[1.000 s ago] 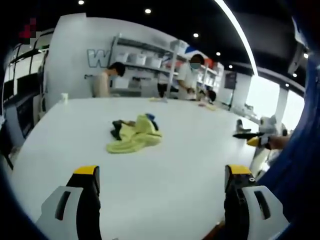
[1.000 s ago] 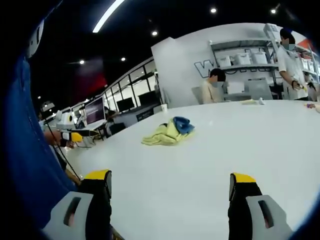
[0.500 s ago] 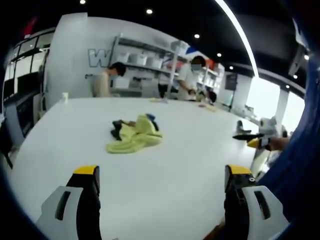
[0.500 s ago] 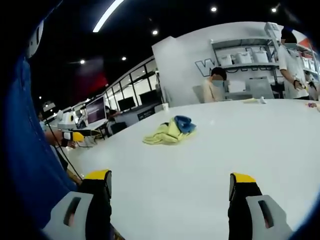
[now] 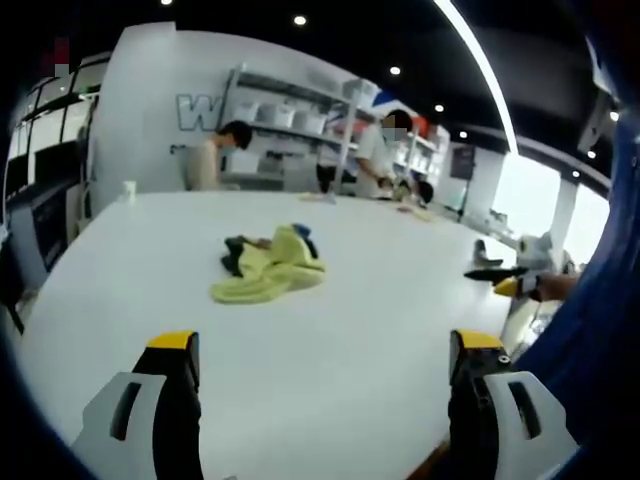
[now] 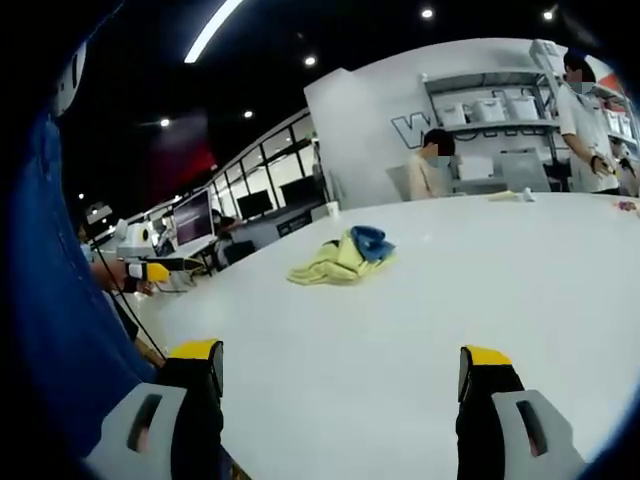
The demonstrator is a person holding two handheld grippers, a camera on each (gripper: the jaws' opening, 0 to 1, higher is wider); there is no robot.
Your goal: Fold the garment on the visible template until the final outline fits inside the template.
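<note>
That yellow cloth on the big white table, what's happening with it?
Nothing yet. The yellow garment lies crumpled on the white table, with a blue piece and something dark bunched in it. A person holds a hand-held gripper in each hand: the left one and the right one both hover open, well short of the garment. No folding template shows on the table.

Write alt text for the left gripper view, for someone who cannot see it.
A crumpled yellow garment with dark patches lies mid-way across a large white table, untouched. The left gripper is open near the table's edge, its yellow-tipped jaws wide apart. People stand by shelves behind.
</note>
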